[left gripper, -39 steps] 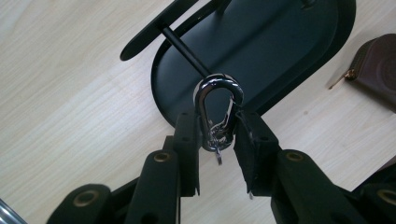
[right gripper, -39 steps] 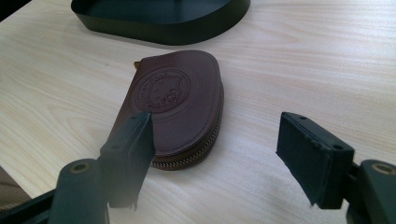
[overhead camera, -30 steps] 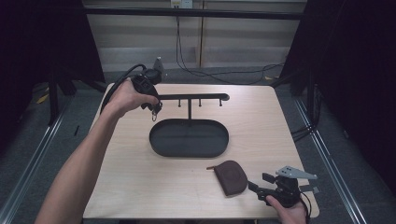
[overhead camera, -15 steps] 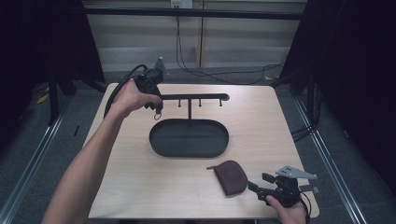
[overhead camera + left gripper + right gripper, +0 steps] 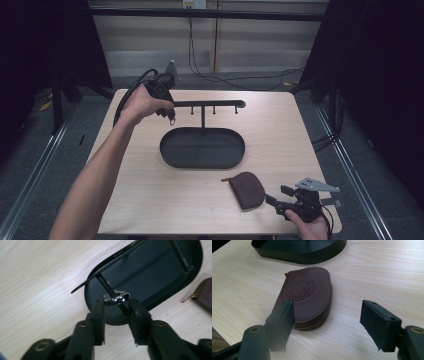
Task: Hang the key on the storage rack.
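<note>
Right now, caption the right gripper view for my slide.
Open right gripper poised over brown zip pouch near black tray.

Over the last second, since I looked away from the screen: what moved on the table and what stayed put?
The left gripper, shut on a small metal clip, edged slightly right along the rack's crossbar at its left end. The right gripper stayed open just right of the brown pouch. Pouch, black tray and rack have not moved.
</note>
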### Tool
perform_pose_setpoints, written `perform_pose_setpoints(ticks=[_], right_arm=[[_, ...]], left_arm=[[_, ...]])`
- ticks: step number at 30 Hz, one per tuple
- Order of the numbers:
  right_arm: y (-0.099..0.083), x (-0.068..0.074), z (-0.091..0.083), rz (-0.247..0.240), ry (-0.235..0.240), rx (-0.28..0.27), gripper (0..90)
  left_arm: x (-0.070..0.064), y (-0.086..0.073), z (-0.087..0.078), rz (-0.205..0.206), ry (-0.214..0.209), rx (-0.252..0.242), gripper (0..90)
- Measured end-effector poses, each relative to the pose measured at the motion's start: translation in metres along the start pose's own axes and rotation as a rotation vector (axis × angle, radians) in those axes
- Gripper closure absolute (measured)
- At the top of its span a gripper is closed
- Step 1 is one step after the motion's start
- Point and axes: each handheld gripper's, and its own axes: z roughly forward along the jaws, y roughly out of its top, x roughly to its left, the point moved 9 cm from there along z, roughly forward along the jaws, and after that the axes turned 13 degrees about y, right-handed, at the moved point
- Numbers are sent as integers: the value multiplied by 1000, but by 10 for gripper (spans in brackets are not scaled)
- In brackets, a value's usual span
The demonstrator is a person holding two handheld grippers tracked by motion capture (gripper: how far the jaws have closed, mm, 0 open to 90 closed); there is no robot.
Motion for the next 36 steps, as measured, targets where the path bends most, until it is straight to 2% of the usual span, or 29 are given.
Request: perform_pose_setpoints(ticks=[5, 12, 14, 16, 17, 23, 26, 30, 33, 34, 35, 36], right_arm=[[0, 0, 0, 0, 1, 0, 273], [0, 0, 0, -2, 2, 1, 273], [0, 0, 1, 1, 3, 4, 272], [0, 1, 2, 2, 4, 5, 273], [1, 0, 2, 0, 4, 7, 272], [0, -1, 2, 1, 2, 8, 272], [0, -1, 2, 2, 2, 9, 272], [0, 0, 3, 4, 1, 12, 272], [0, 0, 2, 2, 1, 12, 272], [0, 0, 2, 1, 2, 12, 272], [0, 0, 2, 2, 1, 13, 272], [0, 0, 2, 3, 1, 11, 272]], left_arm=[[-2, 1, 1, 1, 11, -2, 548], [2, -7, 4, -21, -6, 7, 413], [3, -11, 3, -4, -11, 9, 391], [2, -12, 2, -12, -11, 3, 365], [2, -15, 2, -2, -15, 6, 356], [3, -27, 3, 6, -17, 8, 312], [3, -32, 1, 14, -12, -17, 288], [-1, -45, 0, 23, -40, -53, 242], [0, -53, 4, 2, -7, -82, 225], [0, -53, 4, 2, -7, -82, 192], [-4, -60, 5, 15, -46, -84, 171], [-5, -62, 4, 16, -52, -93, 184]])
